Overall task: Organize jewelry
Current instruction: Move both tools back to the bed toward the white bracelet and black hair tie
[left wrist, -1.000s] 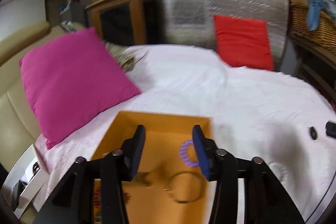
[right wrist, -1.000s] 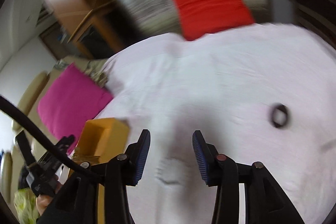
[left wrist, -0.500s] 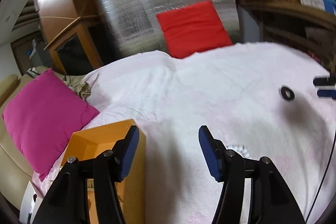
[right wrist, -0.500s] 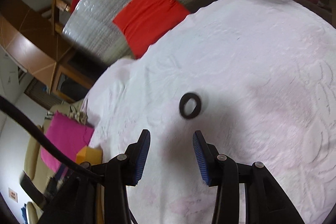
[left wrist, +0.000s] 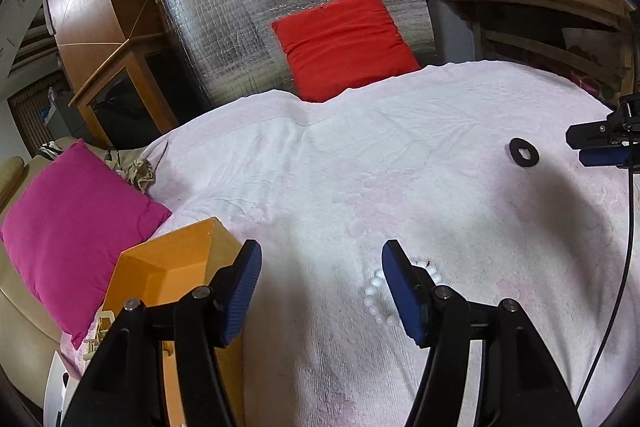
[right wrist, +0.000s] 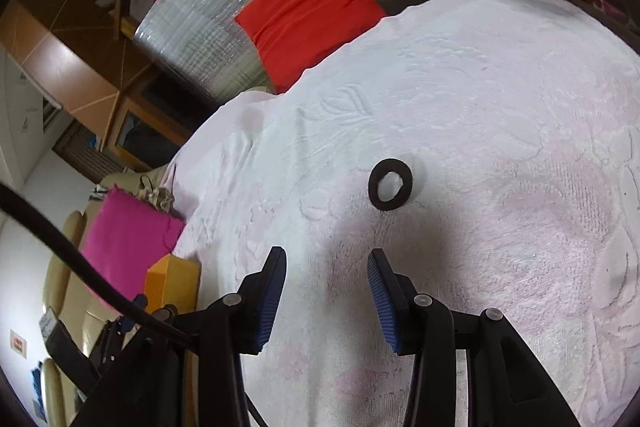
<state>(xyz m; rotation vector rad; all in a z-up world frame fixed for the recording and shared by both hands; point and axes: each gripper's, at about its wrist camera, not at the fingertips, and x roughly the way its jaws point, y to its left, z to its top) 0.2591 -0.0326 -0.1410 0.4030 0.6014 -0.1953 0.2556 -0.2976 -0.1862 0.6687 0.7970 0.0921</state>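
My left gripper [left wrist: 320,277] hangs over a white bedspread [left wrist: 360,167], its jaws just having been opening and now standing wide with nothing between them; a white bead bracelet [left wrist: 376,293] lies on the cloth just beside and partly behind the right-hand blue pad [left wrist: 400,291]. An orange box [left wrist: 168,267] sits to the left of that gripper, touching the left-hand finger's outline in the view, with a magenta cushion [left wrist: 76,227] beyond it. My right gripper [right wrist: 326,289] holds its jaws partly apart and empty above the same bedspread, and a black ring [right wrist: 390,190] lies flat on the cloth a little ahead of its fingertips. A red cushion [left wrist: 344,43] leans against a silver foil panel [left wrist: 240,27] at the far edge of the bed.
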